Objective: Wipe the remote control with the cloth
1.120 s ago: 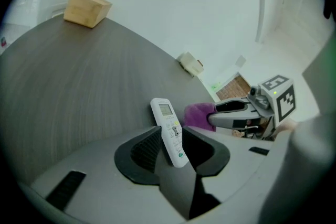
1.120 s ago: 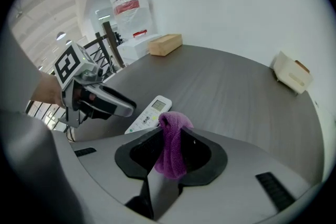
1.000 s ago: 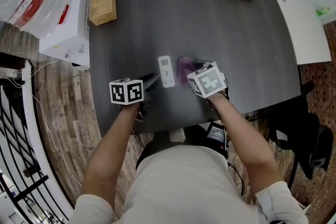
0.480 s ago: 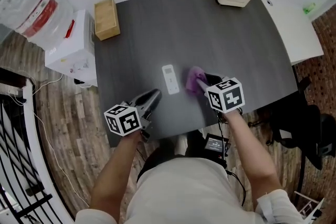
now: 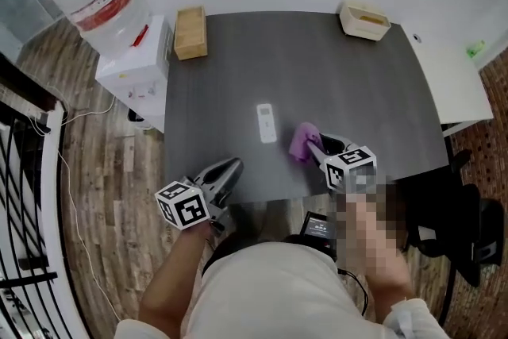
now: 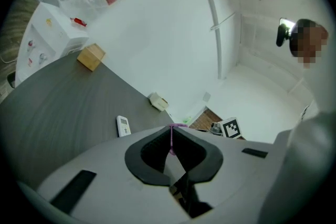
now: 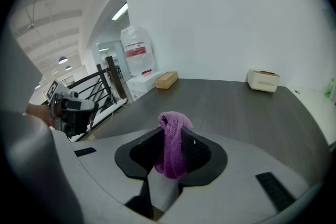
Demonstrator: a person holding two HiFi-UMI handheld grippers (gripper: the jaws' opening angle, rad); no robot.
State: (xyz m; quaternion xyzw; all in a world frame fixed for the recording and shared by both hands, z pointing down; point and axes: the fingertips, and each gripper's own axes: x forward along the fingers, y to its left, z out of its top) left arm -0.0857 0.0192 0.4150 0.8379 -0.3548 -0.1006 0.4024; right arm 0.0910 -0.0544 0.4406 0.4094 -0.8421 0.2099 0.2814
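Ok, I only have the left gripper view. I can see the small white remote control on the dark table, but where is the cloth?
Observer: The purple cloth is clamped in the right gripper, bunched and poking up past its jaws.
Operator: Is it on the remote?
Observer: No. The head view shows it clear of the white remote control, right of it and closer to the dark table's near edge.
Operator: And my left gripper?
Observer: At that near edge too, left of the remote and short of it.
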